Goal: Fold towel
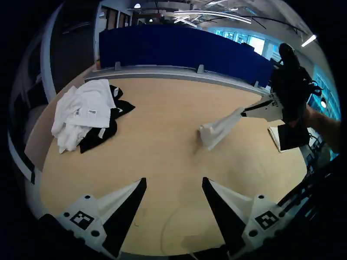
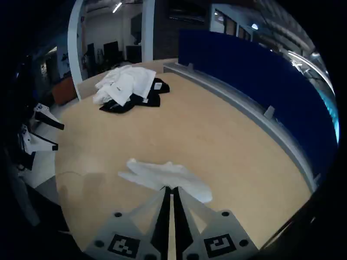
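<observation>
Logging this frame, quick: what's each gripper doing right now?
Left gripper: open, holding nothing.
Right gripper: closed on the white towel.

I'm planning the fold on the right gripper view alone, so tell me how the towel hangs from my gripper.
Observer: In the left gripper view the right gripper pinches one end of the towel, raised; the towel slants down and its other end rests on the table.
Operator: Now report the left gripper.
Observer: The left gripper is open, low over the table, with nothing between its fingers.
</observation>
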